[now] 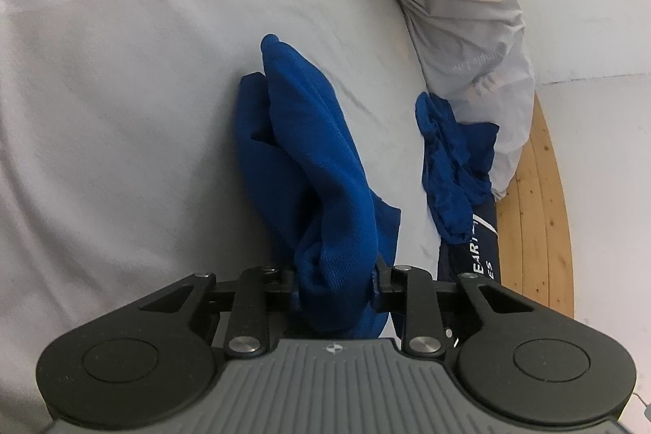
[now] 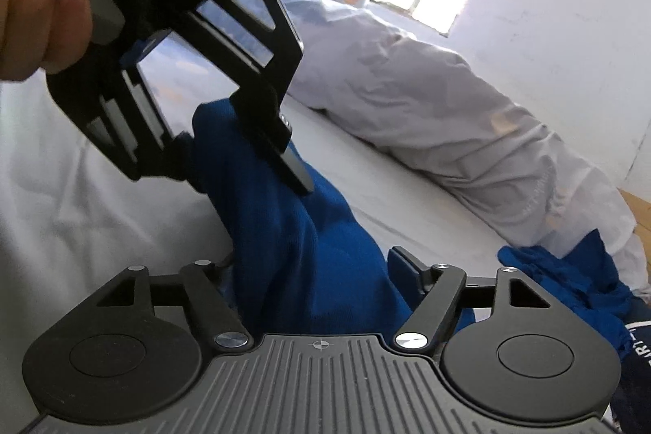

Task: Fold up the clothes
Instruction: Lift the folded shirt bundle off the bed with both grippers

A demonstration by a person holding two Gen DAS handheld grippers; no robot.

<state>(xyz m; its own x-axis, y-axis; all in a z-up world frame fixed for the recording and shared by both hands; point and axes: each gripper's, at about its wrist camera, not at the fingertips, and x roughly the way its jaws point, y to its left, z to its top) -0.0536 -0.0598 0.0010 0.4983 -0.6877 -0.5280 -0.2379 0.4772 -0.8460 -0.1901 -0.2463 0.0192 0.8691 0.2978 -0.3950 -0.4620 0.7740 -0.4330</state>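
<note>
White lettering "EAR…" on navy garment point(image 1: 478, 251) — beside blue cloth point(image 1: 309, 149)

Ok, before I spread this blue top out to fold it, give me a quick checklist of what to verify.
1. Left gripper has the blue top: ok, shut on a bunched part.
2. Right gripper has it too: not ok, fabric lies between the jaws but they stand open.
3. Top is flat: not ok, it hangs twisted over the white sheet.
4. Bare sheet to lay it on: ok, to the left.
5. Other clothes apart from it: ok, they lie by the duvet, not touching.
6. Which part is gripped, hem or collar: cannot tell.
</note>
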